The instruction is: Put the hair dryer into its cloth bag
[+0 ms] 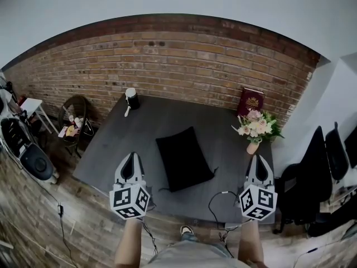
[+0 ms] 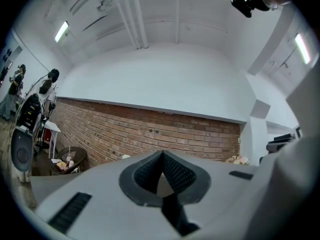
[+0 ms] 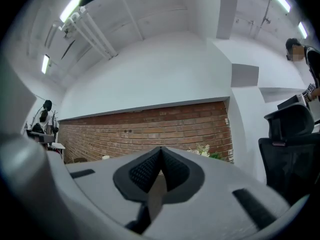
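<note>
We look down on a red brick wall [image 1: 167, 54] curving across the back of the room, with a dark grey worktop [image 1: 167, 116] set against it. Black office chairs [image 1: 315, 172] stand off the worktop's 3 o'clock side.

At the middle of the worktop lies the cloth bag [image 1: 183, 158]. It is matt black, roughly rectangular and plump like a small cushion, and its long side runs from 11 to 5 o'clock. Short cord ends stick out at its two near corners. We cannot tell whether the hair dryer is inside it.

The left gripper [image 1: 133, 156] hangs at 8 o'clock from the bag and the right gripper [image 1: 260, 157] at 4 o'clock. Both are over the worktop's near edge, well apart from the bag, and point towards the wall at 12 o'clock.

In the left gripper view the ribbed fingers [image 2: 147, 173] of the left gripper [image 2: 161, 156] meet at their tips, with nothing between them. In the right gripper view the fingers [image 3: 142, 170] of the right gripper [image 3: 161, 151] are likewise pressed together on nothing. Neither gripper touches anything.

A small vase of pale flowers [image 1: 255, 130] stands at 2 o'clock from the bag, and a burgundy book [image 1: 250, 101] leans on the wall behind it. At 11 o'clock, in the far corner, sits a small black and white object [image 1: 131, 98] that we cannot identify. A thin dark cable [image 1: 215, 205] loops at 5 o'clock on the near edge.
</note>
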`<state>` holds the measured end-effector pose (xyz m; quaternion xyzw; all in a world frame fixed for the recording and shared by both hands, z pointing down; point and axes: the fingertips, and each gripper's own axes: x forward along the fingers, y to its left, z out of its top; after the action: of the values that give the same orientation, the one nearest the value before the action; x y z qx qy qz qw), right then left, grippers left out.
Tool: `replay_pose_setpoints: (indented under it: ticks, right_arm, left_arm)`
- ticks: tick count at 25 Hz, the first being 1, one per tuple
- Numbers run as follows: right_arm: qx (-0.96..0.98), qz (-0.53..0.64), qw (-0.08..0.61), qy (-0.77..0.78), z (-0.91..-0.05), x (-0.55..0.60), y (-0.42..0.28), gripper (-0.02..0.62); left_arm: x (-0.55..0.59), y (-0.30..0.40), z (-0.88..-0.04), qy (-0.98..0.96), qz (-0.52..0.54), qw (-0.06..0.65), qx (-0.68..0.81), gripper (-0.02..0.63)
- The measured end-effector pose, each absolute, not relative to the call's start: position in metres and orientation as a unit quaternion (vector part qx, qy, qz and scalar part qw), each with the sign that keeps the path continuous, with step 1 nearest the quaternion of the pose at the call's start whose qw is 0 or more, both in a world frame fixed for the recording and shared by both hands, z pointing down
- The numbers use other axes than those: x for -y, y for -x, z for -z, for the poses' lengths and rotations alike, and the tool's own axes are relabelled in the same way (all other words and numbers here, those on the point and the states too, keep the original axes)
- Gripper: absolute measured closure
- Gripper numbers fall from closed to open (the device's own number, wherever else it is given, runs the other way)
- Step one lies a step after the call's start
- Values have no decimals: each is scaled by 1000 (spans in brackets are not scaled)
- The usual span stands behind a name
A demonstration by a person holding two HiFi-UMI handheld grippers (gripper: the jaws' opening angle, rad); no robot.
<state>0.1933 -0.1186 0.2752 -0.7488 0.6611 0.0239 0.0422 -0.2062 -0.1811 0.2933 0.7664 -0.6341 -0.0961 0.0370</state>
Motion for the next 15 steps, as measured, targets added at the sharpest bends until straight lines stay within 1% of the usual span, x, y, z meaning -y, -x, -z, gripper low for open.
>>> replay_pose_setpoints:
  ticks: [15]
  right_arm:
    - [-668,-28,6,743,-285,121,-195,597]
  left_arm:
    - [180,187,-292,-774,86,33,626,600]
